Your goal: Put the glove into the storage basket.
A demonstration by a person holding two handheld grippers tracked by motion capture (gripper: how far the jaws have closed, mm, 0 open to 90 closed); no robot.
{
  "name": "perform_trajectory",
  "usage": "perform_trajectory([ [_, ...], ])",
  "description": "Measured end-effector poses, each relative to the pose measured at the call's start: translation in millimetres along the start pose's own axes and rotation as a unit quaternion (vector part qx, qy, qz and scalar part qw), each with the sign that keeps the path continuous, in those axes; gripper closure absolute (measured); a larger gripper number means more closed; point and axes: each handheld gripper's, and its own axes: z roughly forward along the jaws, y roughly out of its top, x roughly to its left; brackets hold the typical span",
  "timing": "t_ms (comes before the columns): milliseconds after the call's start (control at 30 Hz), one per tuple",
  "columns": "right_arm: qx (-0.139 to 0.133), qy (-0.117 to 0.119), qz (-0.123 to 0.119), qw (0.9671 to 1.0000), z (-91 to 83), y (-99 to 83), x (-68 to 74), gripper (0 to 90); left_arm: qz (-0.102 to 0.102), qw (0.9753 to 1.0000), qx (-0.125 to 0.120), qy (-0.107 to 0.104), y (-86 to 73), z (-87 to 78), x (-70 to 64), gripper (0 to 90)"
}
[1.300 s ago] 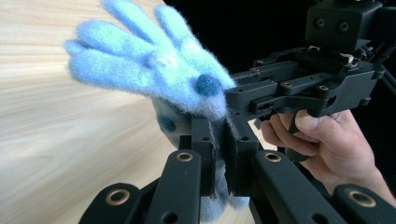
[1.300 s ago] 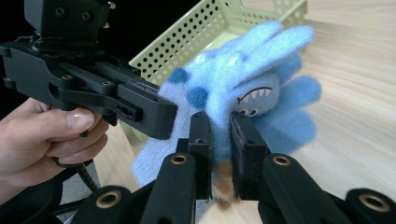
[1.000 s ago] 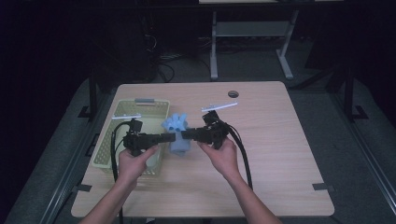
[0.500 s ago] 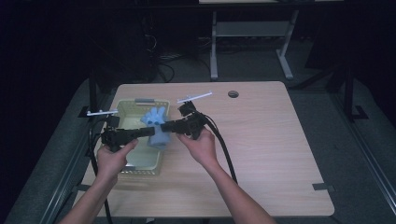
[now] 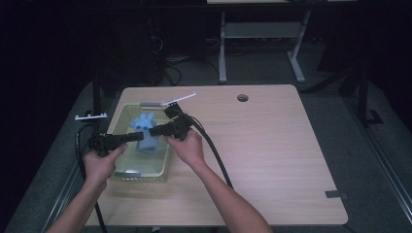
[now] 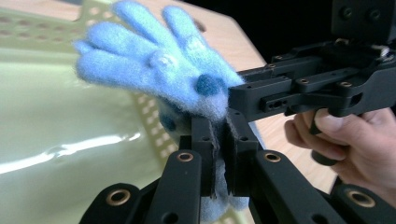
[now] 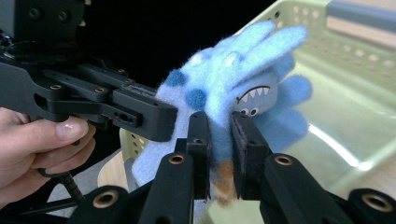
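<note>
Overhead, wooden table (image 5: pixel 272 145), green basket (image 5: pixel 121 172), blue gloves (image 5: pixel 145 133), dark room.

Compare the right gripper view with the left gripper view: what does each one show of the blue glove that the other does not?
The right gripper view shows a printed toothy face on the blue glove and an orange patch low between its jaws. The left gripper view shows a plain fuzzy side with one dark blue spot. Both show the glove pinched by both grippers over the pale green basket, with the other hand holding its gripper.
</note>
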Motion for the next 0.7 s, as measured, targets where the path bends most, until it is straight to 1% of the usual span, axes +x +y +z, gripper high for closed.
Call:
perform_trajectory([
  [67, 0.002, 0.000, 0.003, 1.0000, 3.3, -0.3, -0.7, 78.7, -0.003, 1.0000, 0.002, 0.003, -0.6, 0.1, 2.3, 84.2],
  [100, 0.005, 0.001, 0.006, 1.0000, 7.5, -1.0, -2.2, 78.7, -0.003, 0.9999, 0.007, 0.007, -1.3, 0.4, 5.8, 84.2],
  [167, 0.010, 0.004, 0.014, 0.9999, 15.3, -2.3, -5.3, 78.7, -0.011, 0.9998, 0.010, 0.012, -2.7, 1.2, 11.0, 84.2],
  [200, 0.012, 0.003, 0.016, 0.9998, 19.8, -3.1, -7.0, 78.6, -0.008, 0.9997, 0.016, 0.017, -3.2, 1.6, 13.5, 84.2],
  [267, 0.018, 0.002, 0.018, 0.9997, 26.2, -3.9, -9.7, 78.6, -0.011, 0.9994, 0.023, 0.024, -3.2, 2.9, 16.8, 84.2],
  [300, 0.022, 0.000, 0.022, 0.9995, 31.3, -4.5, -11.4, 78.5, -0.012, 0.9993, 0.026, 0.026, -3.1, 3.5, 18.7, 84.3],
  [333, 0.022, 0.000, 0.022, 0.9995, 31.3, -4.5, -11.4, 78.5, -0.010, 0.9990, 0.031, 0.030, -3.0, 4.1, 20.2, 84.3],
  [367, 0.031, -0.005, 0.024, 0.9992, 37.8, -5.2, -13.6, 78.3, -0.014, 0.9984, 0.038, 0.040, -3.3, 6.5, 22.4, 84.3],
  [400, 0.031, -0.005, 0.024, 0.9992, 37.8, -5.2, -13.6, 78.3, -0.014, 0.9984, 0.038, 0.040, -3.3, 6.5, 22.4, 84.3],
  [433, 0.037, -0.009, 0.025, 0.9990, 43.5, -6.2, -15.8, 78.1, -0.012, 0.9977, 0.047, 0.048, -3.7, 8.3, 24.7, 84.3],
  [467, 0.039, -0.012, 0.027, 0.9988, 45.7, -6.8, -16.5, 78.0, -0.016, 0.9966, 0.057, 0.057, -4.1, 11.1, 27.9, 84.4],
  [500, 0.039, -0.012, 0.027, 0.9988, 45.7, -6.8, -16.5, 78.0, -0.016, 0.9966, 0.057, 0.057, -4.1, 11.1, 27.9, 84.4],
  [533, 0.044, -0.013, 0.025, 0.9986, 48.4, -7.5, -17.5, 77.8, -0.017, 0.9960, 0.063, 0.061, -4.1, 12.6, 29.9, 84.4],
  [600, 0.056, -0.026, 0.024, 0.9978, 56.5, -9.3, -18.8, 76.4, -0.023, 0.9942, 0.076, 0.072, -3.5, 16.5, 33.2, 84.4],
  [633, 0.056, -0.026, 0.024, 0.9978, 56.5, -9.3, -18.8, 76.4, -0.025, 0.9935, 0.080, 0.076, -3.3, 17.8, 34.1, 84.4],
  [667, 0.065, -0.033, 0.025, 0.9970, 59.7, -10.0, -19.1, 72.9, -0.026, 0.9923, 0.087, 0.085, -3.2, 20.0, 34.8, 84.4],
  [700, 0.065, -0.033, 0.025, 0.9970, 59.7, -10.0, -19.1, 72.9, -0.025, 0.9906, 0.098, 0.092, -3.3, 22.7, 36.2, 84.4],
])
